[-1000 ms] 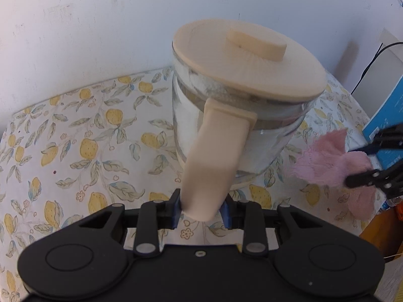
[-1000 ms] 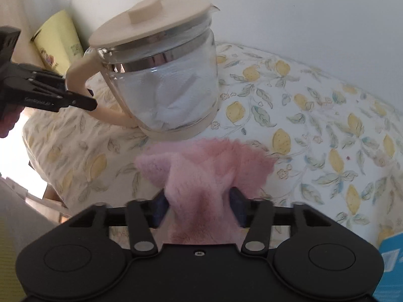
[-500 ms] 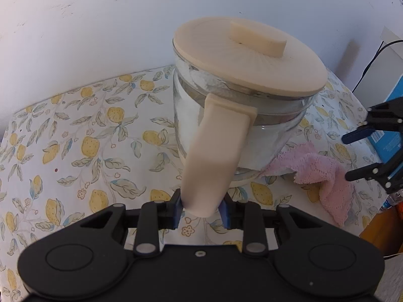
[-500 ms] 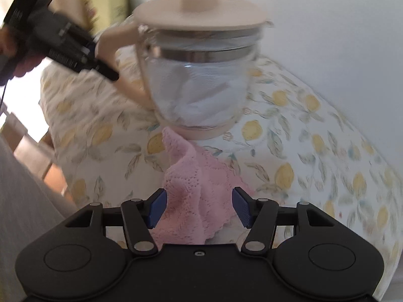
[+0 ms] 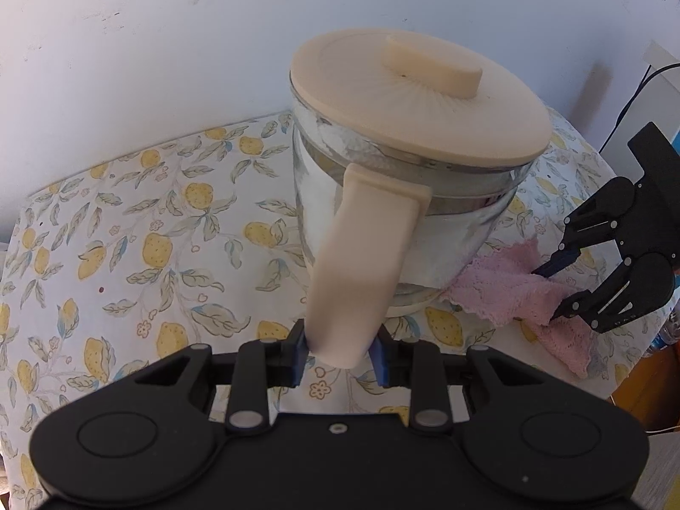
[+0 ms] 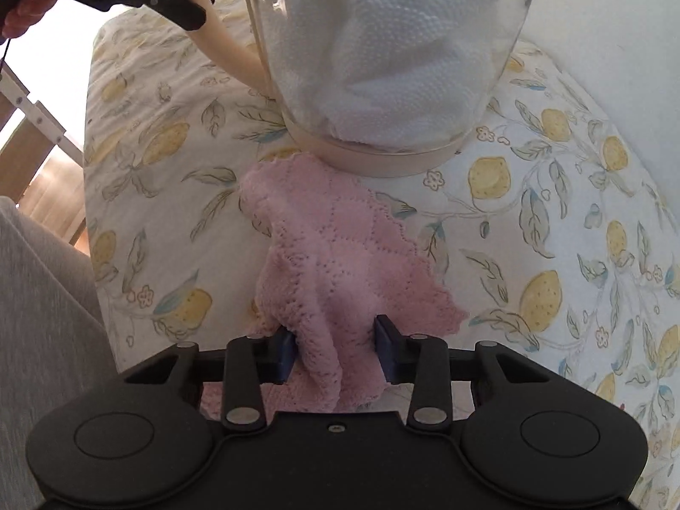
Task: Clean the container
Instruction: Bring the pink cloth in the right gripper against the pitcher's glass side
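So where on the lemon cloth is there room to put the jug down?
The lemon tablecloth lies bare left of the glass jug, toward the wall. On the jug's right it is crowded: the pink cloth lies against its base, with the right tool closing around it.

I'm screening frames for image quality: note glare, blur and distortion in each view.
Left wrist view: sharp, fisheye bends the tablecloth edge, soft shadow on the wall. Right wrist view: overexposed daylight at upper left, glass pitcher cropped at the top, pink cloth in focus.
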Tool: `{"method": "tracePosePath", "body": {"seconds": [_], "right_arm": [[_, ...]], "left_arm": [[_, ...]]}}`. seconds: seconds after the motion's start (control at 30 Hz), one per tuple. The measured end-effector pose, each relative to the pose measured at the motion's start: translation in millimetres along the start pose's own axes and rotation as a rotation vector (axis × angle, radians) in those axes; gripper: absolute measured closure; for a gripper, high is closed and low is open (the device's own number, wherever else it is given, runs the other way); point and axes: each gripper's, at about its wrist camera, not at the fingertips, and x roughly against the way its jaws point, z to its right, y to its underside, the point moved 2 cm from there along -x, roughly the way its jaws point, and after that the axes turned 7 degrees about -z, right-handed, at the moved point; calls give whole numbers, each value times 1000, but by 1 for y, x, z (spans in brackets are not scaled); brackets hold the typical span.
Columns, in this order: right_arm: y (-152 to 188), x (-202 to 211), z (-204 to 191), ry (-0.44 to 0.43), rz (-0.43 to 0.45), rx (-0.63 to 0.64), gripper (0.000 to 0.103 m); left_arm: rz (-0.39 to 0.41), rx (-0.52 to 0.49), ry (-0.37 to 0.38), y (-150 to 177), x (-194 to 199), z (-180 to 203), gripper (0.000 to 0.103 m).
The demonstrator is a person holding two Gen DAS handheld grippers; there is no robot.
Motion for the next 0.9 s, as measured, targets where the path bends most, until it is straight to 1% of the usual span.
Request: {"method": "tracePosePath", "body": {"seconds": [0.03, 0.07, 0.17, 0.23, 0.3, 0.37, 0.43, 0.5, 0.53, 0.63, 0.77, 0.83, 0.9], "right_arm": [[1, 0, 1, -15, 2, -19, 81], [2, 0, 2, -29, 4, -38, 88], [7, 5, 1, -23, 30, -93, 90], [11, 14, -3, -26, 72, -146, 91], [13, 30, -10, -23, 149, -201, 91], [15, 48, -21, -9, 232, -242, 91], [15, 61, -33, 17, 298, -259, 91], [15, 75, -49, 59, 382, -287, 91], [14, 79, -55, 74, 410, -295, 91], [10, 92, -71, 101, 514, -326, 91], [-2, 103, -82, 133, 585, -326, 91], [-14, 100, -83, 139, 573, -313, 91], [-23, 94, -84, 187, 563, -282, 91]], "left_arm": [[1, 4, 1, 0, 0, 0, 73], [2, 8, 2, 0, 0, -1, 73], [7, 3, -3, 0, 1, 0, 73], [14, -8, -6, 1, 1, 1, 74], [26, -49, -20, 3, 1, 4, 74], [30, -52, -4, 3, 2, 3, 74], [33, -54, 12, 3, 2, 2, 74], [34, -76, 11, 4, 2, 3, 74], [34, -81, 10, 4, 2, 4, 74], [33, -80, 22, 4, 2, 4, 74], [37, -91, 41, 5, 1, 1, 74], [41, -100, 50, 5, 1, 0, 74], [42, -109, 54, 5, 1, 0, 74]]}}
